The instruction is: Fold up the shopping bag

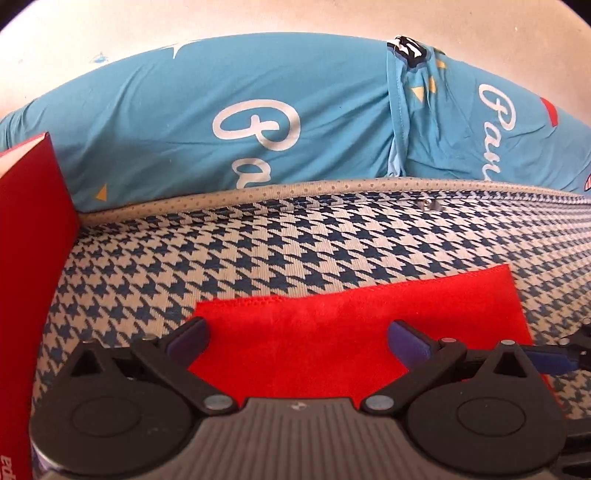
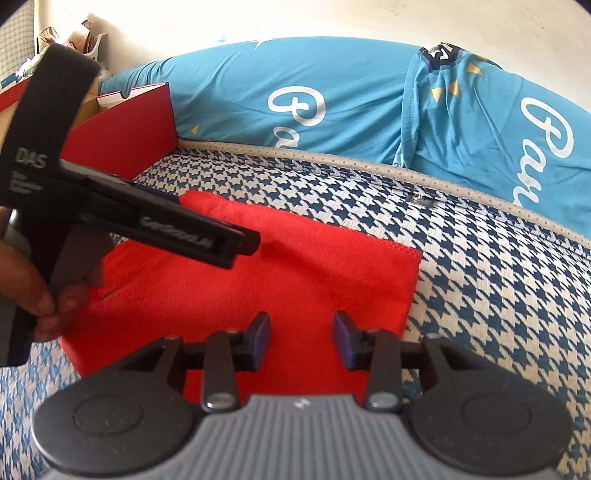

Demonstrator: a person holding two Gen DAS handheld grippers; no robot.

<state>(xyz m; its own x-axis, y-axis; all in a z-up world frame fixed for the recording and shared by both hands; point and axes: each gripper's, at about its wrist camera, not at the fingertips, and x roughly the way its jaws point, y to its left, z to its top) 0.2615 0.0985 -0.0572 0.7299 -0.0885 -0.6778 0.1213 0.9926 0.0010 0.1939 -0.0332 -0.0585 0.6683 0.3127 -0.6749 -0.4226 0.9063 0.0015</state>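
- On a bed covered in a blue-and-white houndstooth mattress, a red shopping bag lies flat, folded into a rough rectangle, near the front edge of both views.
- The bag's near edge is hidden under each gripper's body, so its full outline cannot be made out; its handles are not visible.
- The right gripper hovers over the bag's near right part. Its blue-padded fingers stand apart with bare red fabric between them, released and gripping nothing.
- The left gripper hangs over the bag with its fingers spread wide, nothing held. In the right wrist view it crosses in from the left as a black bar, held by a hand that is cut off at the frame edge; its fingertips are hidden there.
- A red cardboard box stands open at the left end of the bed. Its contents are hard to tell; only a brown inner surface shows.
- Behind the mattress, pale blue pillows with white script lettering lean against a cream wall; the words are cut off by the mattress edge.
- Clutter in the far left corner is too blurred to identify.
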